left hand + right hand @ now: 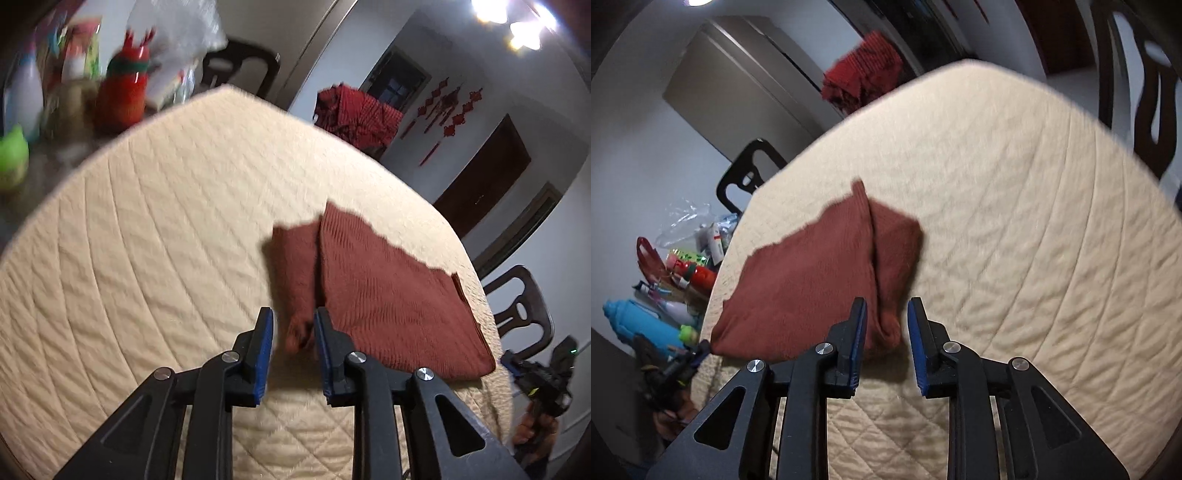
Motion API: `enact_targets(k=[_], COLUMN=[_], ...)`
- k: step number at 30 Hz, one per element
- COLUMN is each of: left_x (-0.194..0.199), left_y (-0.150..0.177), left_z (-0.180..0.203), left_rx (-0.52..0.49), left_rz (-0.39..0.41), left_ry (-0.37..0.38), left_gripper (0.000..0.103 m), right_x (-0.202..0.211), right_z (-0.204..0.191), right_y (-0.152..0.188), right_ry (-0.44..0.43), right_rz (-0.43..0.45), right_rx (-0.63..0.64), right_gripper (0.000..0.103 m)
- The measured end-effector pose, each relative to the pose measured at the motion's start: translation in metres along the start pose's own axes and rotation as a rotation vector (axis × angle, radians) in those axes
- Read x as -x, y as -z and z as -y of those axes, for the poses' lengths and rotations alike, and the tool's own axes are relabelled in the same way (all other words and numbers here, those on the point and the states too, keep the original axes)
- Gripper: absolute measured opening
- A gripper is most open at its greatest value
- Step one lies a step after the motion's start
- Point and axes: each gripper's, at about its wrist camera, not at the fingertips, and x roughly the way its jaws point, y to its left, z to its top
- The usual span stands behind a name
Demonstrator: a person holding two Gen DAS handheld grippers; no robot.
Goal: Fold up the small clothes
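Roughly: quilted cream table cover (155,229) filled both views, clutter of bottles (22,92) off one edge, dark chair (1137,85) beyond the far side. Rust-brown knit garment (388,291) lay flat near the table's front edge, body already doubled, both sleeves turned in along the sides. Judged partway through the fold; likely left: a final fold across, then tidying. Long axis ran from near edge toward table centre, narrow end pointing away. Left gripper (293,343) released, jaws apart around the near sleeve end (295,336), pads not pressing. Right gripper (886,332) same, slack around the other sleeve's folded end (890,328), nothing gripped. Both views motion-blurred.
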Motion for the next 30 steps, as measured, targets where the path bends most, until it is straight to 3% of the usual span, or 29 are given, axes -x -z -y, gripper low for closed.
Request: enact_targets(k=[4, 8, 11, 13, 19, 25, 30], left_x=[-0.01, -0.04, -0.06, -0.063, -0.044, -0.044, -0.039], left_y=[-0.019, -0.02, -0.007, 0.004, 0.018, 0.02, 0.017], left_z=[0.029, 0.055, 0.053, 0.048, 0.038, 0.035, 0.044], left_rx=[-0.065, -0.14, -0.155, -0.159, -0.16, -0.119, -0.154], left_rz=[0.039, 0.002, -0.079, -0.104, -0.075, -0.066, -0.075], left_ry=[0.077, 0.115, 0.101, 0.09, 0.111, 0.122, 0.091], left_gripper=[0.029, 0.029, 0.029, 0.029, 0.029, 0.029, 0.029], right_x=[-0.016, -0.043, -0.053, -0.05, -0.043, -0.072, -0.066], right_z=[-0.026, -0.034, -0.024, -0.014, -0.023, -0.016, -0.015], right_y=[-0.001, 0.005, 0.012, 0.016, 0.009, -0.003, -0.01], right_ry=[-0.032, -0.036, 0.015, 0.01, 0.007, 0.028, 0.013], right_rz=[0.0, -0.037, -0.076, -0.074, -0.052, -0.057, -0.045], right_rx=[0.093, 0.124, 0.125, 0.108, 0.142, 0.123, 0.103], right_gripper=[0.023, 0.023, 0.023, 0.015, 0.015, 0.012, 0.012])
